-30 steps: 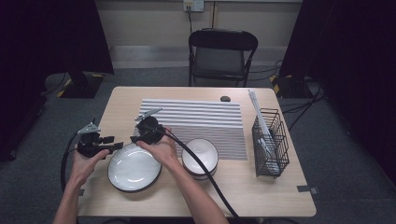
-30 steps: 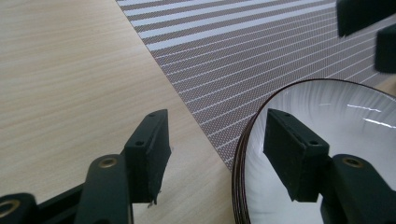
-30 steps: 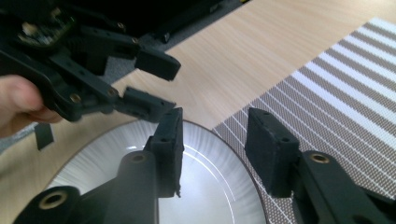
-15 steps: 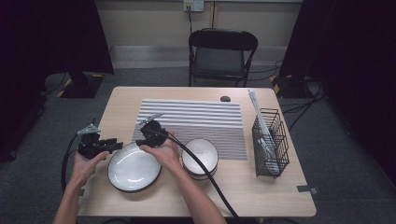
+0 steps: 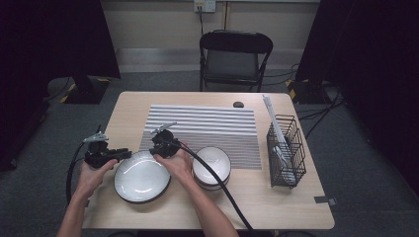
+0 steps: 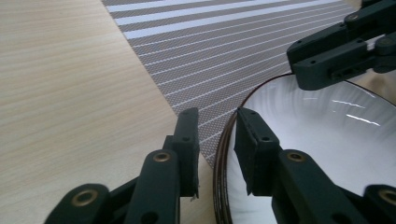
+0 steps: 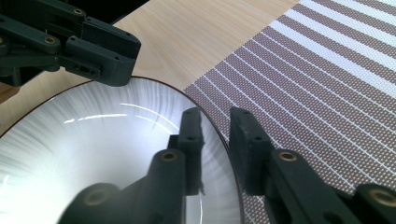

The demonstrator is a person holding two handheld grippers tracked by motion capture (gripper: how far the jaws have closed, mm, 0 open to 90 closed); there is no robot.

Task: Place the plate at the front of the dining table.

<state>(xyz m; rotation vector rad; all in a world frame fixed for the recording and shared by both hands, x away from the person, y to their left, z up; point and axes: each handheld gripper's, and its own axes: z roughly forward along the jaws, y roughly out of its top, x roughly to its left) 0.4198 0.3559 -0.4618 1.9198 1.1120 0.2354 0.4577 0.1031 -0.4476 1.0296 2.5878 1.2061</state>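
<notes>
The plate (image 5: 142,177) sat low-centre of the high view, its rim between both just-closing, not yet clamped left tongs (image 6: 217,140) and right tongs (image 7: 215,140).

No writing, label, brand, number or sign can be read anywhere in these pictures; the plate (image 5: 142,178), the bowls (image 5: 211,167), the striped mat (image 5: 202,129), the wire rack (image 5: 286,153) and the table (image 5: 276,207) all carry none.
</notes>
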